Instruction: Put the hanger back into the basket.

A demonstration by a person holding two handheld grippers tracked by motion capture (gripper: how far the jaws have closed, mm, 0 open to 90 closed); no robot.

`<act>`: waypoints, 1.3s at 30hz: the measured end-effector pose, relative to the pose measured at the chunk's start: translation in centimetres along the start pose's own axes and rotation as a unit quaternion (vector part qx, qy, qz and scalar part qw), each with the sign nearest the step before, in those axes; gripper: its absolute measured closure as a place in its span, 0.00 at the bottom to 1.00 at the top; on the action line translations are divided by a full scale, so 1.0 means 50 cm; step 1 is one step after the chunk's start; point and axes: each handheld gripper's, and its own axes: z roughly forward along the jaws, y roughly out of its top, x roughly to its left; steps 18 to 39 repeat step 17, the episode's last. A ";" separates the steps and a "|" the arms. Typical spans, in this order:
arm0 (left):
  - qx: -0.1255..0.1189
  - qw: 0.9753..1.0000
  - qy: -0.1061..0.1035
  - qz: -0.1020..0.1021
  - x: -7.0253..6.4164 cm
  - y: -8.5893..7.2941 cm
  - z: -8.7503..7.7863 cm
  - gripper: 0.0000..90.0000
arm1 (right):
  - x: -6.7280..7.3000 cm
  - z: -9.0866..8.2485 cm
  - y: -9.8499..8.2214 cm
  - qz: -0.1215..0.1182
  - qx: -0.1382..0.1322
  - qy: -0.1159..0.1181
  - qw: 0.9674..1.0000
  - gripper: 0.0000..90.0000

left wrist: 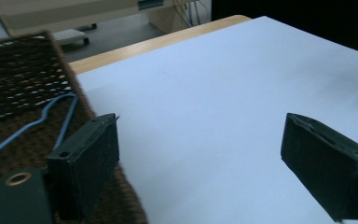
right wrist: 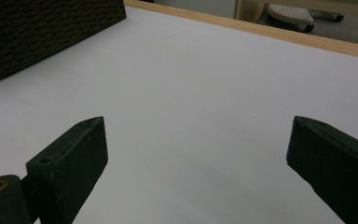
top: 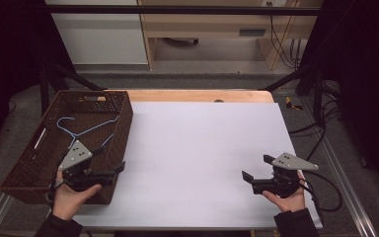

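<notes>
Holding: left gripper [top: 113, 159] over the near right corner of the dark brown woven basket [top: 123, 116], fingers apart, empty; right gripper [top: 256, 168] over the white table [top: 202, 148], fingers apart, empty. Farther: thin light-blue wire hanger [top: 86, 129] lying inside the basket; likely light, springy, slippery; best pinched on a straight wire run

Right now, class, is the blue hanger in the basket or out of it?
In: the blue hanger lies flat on the floor inside the woven basket.
</notes>
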 end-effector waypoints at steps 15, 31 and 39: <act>0.008 0.999 -0.043 0.007 -0.031 -0.049 0.036 0.11 | -0.005 -0.008 -0.003 0.008 -0.013 0.006 1.000 0.06; 0.007 0.999 -0.044 0.004 -0.031 -0.048 0.035 0.11 | -0.005 -0.009 -0.004 0.010 -0.013 0.006 1.000 0.06; 0.007 0.999 -0.044 0.004 -0.031 -0.048 0.035 0.11 | -0.005 -0.009 -0.004 0.010 -0.013 0.006 1.000 0.06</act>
